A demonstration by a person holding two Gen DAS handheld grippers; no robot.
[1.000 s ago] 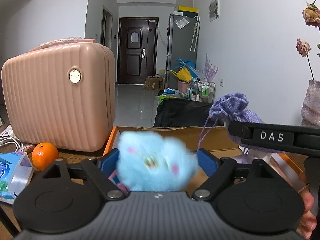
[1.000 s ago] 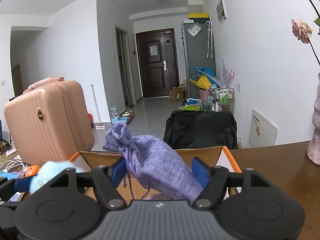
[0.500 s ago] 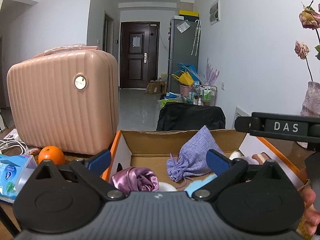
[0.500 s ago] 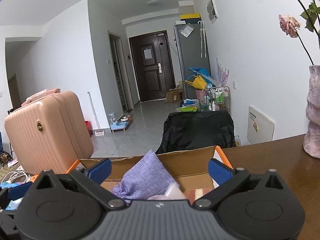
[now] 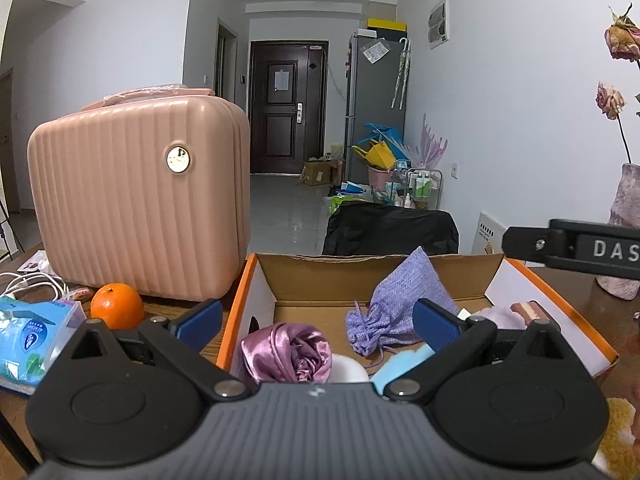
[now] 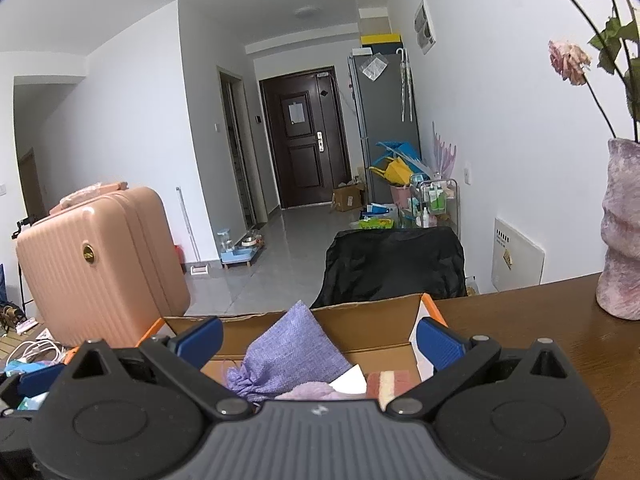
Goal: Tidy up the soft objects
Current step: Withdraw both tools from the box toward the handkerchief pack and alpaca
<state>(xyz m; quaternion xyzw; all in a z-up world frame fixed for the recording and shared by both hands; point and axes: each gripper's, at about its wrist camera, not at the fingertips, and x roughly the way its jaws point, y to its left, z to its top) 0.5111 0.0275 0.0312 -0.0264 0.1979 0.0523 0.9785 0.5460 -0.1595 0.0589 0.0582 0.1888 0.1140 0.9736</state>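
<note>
Both grippers have let go since a second ago: the left gripper [image 5: 318, 316] and right gripper [image 6: 316, 338] now hang level over the cardboard box [image 5: 320, 276], fingers spread wide and empty. Below them, the purple drawstring pouch [image 5: 400, 300] lies inside the box, beside the satin bundle [image 5: 288, 352].

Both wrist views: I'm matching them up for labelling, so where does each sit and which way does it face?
Left wrist: behind the open left gripper, facing the cardboard box, pink suitcase and hallway; the right gripper's arm shows at right.
Right wrist: behind the open right gripper, farther right, facing the same way.
Shared: box, purple pouch, suitcase.
</note>
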